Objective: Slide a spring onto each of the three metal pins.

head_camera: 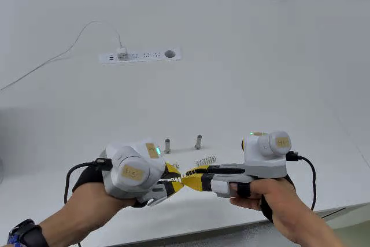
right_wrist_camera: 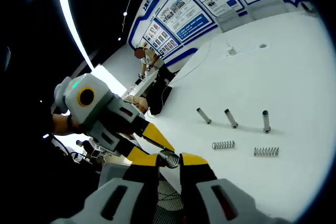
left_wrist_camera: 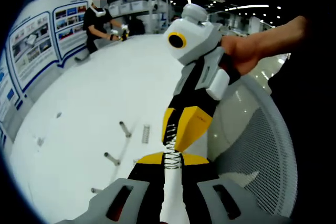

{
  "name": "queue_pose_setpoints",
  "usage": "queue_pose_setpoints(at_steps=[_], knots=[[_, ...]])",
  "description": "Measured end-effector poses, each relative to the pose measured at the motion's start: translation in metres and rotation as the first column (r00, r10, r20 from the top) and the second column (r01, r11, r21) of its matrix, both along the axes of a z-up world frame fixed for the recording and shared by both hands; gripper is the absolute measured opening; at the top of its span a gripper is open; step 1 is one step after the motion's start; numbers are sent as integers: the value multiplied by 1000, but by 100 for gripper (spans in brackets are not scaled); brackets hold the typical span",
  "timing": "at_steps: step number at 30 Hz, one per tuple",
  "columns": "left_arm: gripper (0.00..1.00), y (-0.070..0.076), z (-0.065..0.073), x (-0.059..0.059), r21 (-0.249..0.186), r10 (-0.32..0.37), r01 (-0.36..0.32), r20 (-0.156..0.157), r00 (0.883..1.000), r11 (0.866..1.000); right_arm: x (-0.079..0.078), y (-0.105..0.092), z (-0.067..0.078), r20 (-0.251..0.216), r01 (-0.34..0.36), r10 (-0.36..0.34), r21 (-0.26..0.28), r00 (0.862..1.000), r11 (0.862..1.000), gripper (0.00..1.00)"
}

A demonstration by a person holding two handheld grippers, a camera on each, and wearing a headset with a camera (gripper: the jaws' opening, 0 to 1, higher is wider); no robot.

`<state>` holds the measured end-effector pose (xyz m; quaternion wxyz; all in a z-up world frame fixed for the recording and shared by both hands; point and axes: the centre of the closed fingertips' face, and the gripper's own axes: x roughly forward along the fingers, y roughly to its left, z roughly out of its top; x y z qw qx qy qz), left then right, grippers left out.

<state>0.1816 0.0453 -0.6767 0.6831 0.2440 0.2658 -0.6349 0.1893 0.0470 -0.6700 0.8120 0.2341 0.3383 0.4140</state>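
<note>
White desk (head_camera: 243,73): three pins (right_wrist_camera: 231,118) stand near its near edge, two loose springs (right_wrist_camera: 223,144) lying beside them. My left claw (left_wrist_camera: 172,159) and right claw (right_wrist_camera: 170,160) both clench on a third spring (left_wrist_camera: 169,139) above that edge. Light, bendy, likely slippery; I'd pinch mid-coil, gently.

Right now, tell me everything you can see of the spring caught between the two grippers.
The spring is a small, open-wound coil of bare silvery metal wire. It is held up off the white table, near the table's front edge, where the two grippers meet nose to nose. The left gripper clamps one end between its yellow-tipped jaws, and the right gripper appears to clamp the other. The spring's axis runs roughly along the line between them.
</note>
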Motion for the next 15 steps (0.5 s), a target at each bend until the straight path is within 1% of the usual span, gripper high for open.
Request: queue_pose_setpoints(at_steps=[4,7,12,15], knots=[[11,-1,0,-1,0,-15,15,1,1000,1000,-2,3,3,-14,-7,7,27,1000,1000,13],[11,-1,0,-2,3,-32,32,6,999,999,-4,4,4,-18,-11,11,37,1000,999,13],[11,0,0,-3,3,-50,49,5,999,999,-5,4,4,-20,-15,16,39,1000,999,13],[11,-1,1,-3,-6,-53,53,-1,999,999,-3,4,5,-9,-15,16,31,1000,999,12]])
